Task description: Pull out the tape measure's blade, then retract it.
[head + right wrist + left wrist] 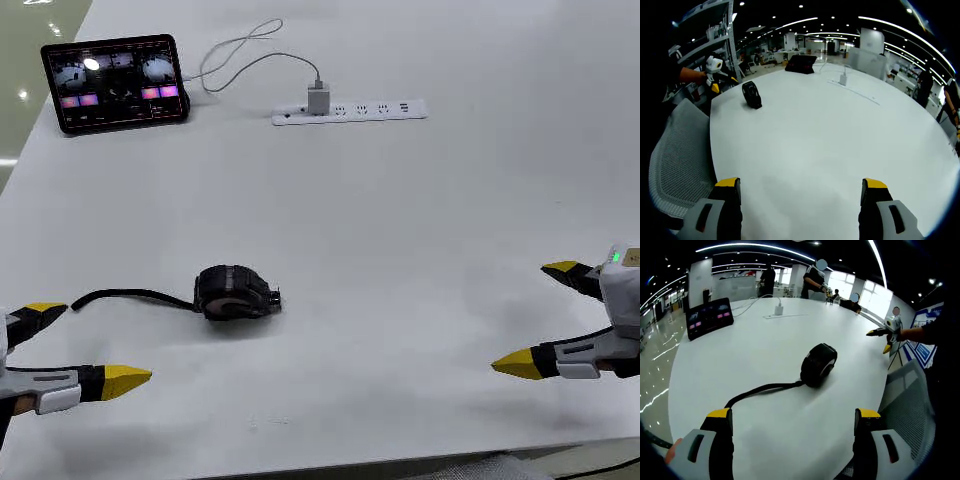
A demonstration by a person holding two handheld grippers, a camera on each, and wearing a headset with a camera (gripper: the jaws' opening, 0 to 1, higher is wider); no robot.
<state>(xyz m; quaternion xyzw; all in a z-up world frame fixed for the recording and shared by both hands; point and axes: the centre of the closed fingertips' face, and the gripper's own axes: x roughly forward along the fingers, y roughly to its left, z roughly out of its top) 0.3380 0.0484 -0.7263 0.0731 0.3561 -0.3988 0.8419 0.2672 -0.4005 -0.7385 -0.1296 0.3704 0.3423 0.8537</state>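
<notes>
A black tape measure (234,292) lies on the white table (400,220), its black wrist strap (130,295) trailing to the left. No blade is drawn out. My left gripper (75,345) hovers open near the table's front left edge, a short way from the strap's end; its own view has the tape measure (818,364) ahead between the yellow-tipped jaws, and the strap (762,389) curling toward me. My right gripper (545,318) is open at the front right, far from the tape measure (751,94), with nothing between its fingers.
A tablet (115,82) with a lit screen stands at the back left. A white power strip (350,110) with a charger and cable (240,55) lies at the back centre. A mesh chair (675,165) stands by the table's edge.
</notes>
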